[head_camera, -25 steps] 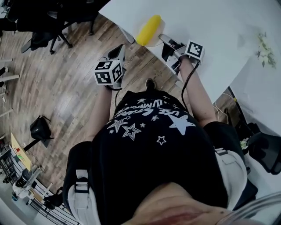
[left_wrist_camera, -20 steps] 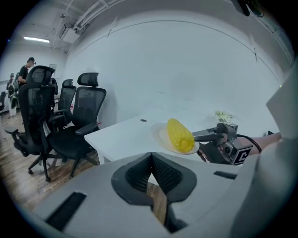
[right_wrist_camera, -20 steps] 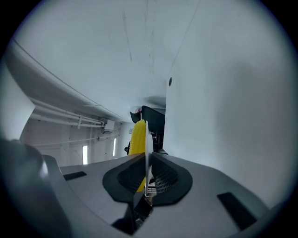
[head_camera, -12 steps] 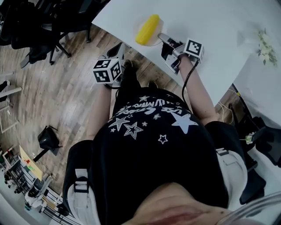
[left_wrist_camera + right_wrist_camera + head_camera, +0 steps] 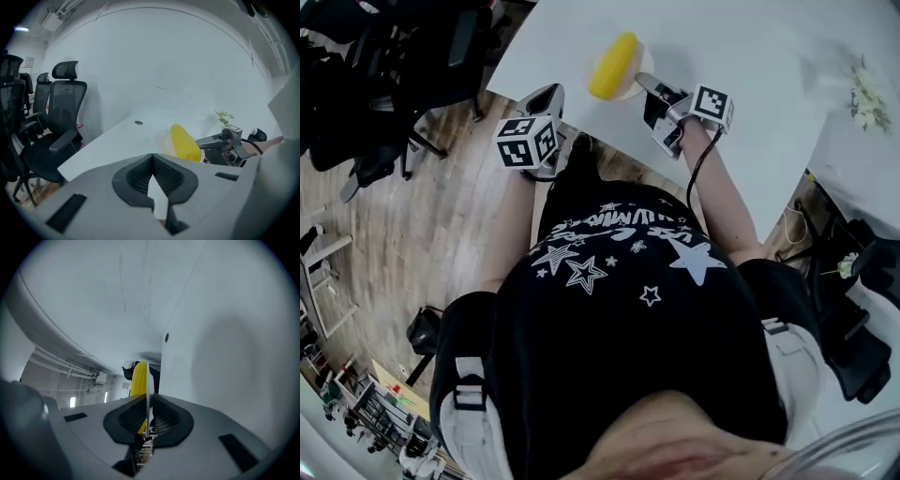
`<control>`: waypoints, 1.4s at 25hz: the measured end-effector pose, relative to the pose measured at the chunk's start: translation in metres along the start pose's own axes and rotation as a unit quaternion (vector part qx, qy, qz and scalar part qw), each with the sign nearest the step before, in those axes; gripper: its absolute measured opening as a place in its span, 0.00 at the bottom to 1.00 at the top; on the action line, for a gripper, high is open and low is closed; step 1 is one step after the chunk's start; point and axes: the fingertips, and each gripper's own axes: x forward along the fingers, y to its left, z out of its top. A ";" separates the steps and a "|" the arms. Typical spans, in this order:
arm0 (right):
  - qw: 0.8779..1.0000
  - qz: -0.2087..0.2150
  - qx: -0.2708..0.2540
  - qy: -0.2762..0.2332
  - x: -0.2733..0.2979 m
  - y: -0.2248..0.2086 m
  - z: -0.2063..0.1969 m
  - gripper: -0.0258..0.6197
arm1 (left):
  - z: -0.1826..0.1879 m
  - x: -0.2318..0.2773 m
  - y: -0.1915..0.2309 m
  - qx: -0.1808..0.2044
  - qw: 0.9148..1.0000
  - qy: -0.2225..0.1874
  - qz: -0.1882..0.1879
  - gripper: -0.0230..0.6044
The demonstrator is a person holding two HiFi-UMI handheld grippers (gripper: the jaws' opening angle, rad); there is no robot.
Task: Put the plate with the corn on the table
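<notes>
A yellow corn cob (image 5: 614, 64) lies on a pale plate (image 5: 632, 87) over the near left corner of the white table (image 5: 750, 47). My right gripper (image 5: 643, 81) is shut on the plate's near rim. In the right gripper view the plate (image 5: 148, 376) shows edge-on between the pads, with the corn (image 5: 138, 380) beside it. Whether the plate rests on the table I cannot tell. My left gripper (image 5: 546, 98) is shut and holds nothing, by the table's edge to the left of the plate. Its view shows the corn (image 5: 185, 143), the plate (image 5: 163, 140) and the right gripper (image 5: 200, 142).
Black office chairs (image 5: 394, 56) stand on the wooden floor left of the table, also seen as chairs (image 5: 61, 117) in the left gripper view. A sprig of flowers (image 5: 867, 94) lies at the table's far right. A small round hole (image 5: 138, 123) sits in the tabletop.
Both grippers have moved forward toward the table. The plate with the corn has gone from the table's edge to further over it. The left gripper has come up to the table's corner.
</notes>
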 end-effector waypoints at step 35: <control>0.995 -0.067 0.017 -0.072 0.183 -0.050 0.061 0.09 | 0.050 0.165 0.177 0.048 0.987 0.109 -0.107 0.04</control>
